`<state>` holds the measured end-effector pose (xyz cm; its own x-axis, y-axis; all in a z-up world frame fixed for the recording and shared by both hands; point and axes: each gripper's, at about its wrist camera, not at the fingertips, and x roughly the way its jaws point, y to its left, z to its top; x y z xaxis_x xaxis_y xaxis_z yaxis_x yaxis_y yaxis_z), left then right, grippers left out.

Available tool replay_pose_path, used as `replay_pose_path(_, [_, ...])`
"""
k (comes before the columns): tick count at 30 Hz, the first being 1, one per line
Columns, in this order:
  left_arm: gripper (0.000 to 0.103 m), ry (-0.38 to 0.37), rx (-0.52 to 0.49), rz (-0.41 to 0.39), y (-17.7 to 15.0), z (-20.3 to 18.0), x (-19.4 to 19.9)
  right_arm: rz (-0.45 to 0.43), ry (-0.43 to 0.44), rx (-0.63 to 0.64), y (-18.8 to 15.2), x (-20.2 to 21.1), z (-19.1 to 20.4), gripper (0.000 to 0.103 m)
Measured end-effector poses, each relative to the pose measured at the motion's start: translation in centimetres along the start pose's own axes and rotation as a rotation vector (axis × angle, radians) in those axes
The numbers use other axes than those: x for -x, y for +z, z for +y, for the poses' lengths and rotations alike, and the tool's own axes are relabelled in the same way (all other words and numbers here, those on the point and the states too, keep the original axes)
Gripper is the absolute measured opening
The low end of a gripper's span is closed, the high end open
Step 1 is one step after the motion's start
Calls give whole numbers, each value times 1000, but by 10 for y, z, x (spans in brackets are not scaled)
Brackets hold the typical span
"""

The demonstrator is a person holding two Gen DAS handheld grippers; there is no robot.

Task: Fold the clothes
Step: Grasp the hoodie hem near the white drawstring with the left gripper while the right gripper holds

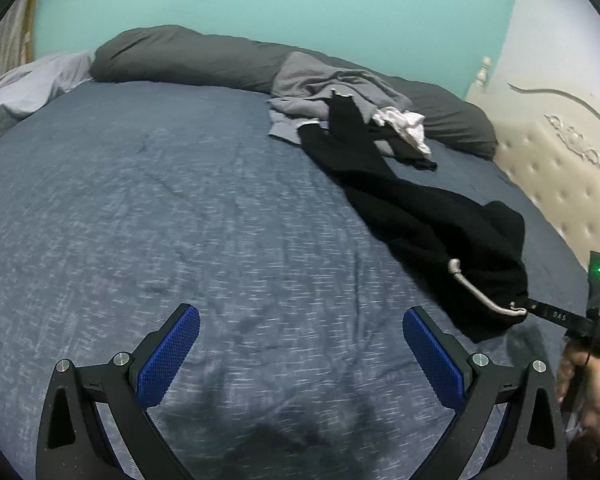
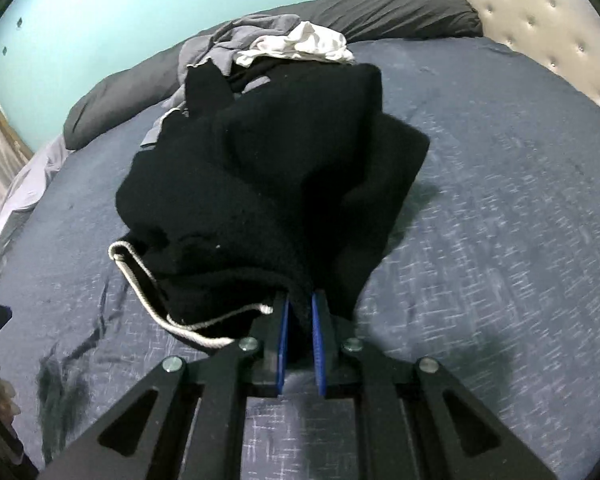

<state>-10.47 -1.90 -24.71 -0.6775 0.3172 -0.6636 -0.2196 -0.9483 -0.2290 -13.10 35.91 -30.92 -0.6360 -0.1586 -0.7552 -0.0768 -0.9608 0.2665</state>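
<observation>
A black garment [image 1: 428, 216] with a white drawstring [image 1: 480, 292] lies stretched across the right side of the blue bed sheet [image 1: 180, 208]. My right gripper [image 2: 300, 306] is shut on the waistband edge of this black garment [image 2: 268, 176], its drawstring [image 2: 148, 284] looping to the left. In the left wrist view the right gripper [image 1: 540, 308] shows at the far right with a hand behind it. My left gripper [image 1: 300, 344] hovers open above bare sheet, left of the garment, nothing between its blue pads [image 1: 168, 360].
A pile with a grey garment [image 1: 320, 84] and a white garment [image 1: 404, 124] lies at the far end of the black one. Dark grey pillows [image 1: 188, 56] line the teal wall. A cream tufted headboard [image 1: 560, 168] bounds the right side.
</observation>
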Motion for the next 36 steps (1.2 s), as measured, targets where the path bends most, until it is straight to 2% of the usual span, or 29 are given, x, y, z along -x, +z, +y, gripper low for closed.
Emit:
replay_pose_path(7, [103, 11, -82, 49, 1, -29, -23, -61, 152, -107, -12, 10, -8, 10])
replay_pose_path(11, [103, 13, -151, 62, 3, -49, -37, -80, 188, -101, -25, 13, -7, 11])
replay_pose_path(16, [103, -5, -179, 92, 11, -68, -58, -93, 211, -89, -28, 11, -3, 11])
replay_pose_path(27, [103, 10, -274, 154, 22, -104, -105, -110, 248, -118, -29, 12, -15, 11])
replay_pose_path(31, [103, -11, -314, 167, 21, -117, -112, -110, 253, -120, -29, 12, -13, 11])
replay_pose_path(33, [101, -22, -314, 184, 21, -120, -118, -110, 255, -123, -29, 12, -13, 11])
replay_pose_path(36, [93, -21, -324, 203, 20, -124, -127, -111, 260, -127, -29, 12, -13, 11])
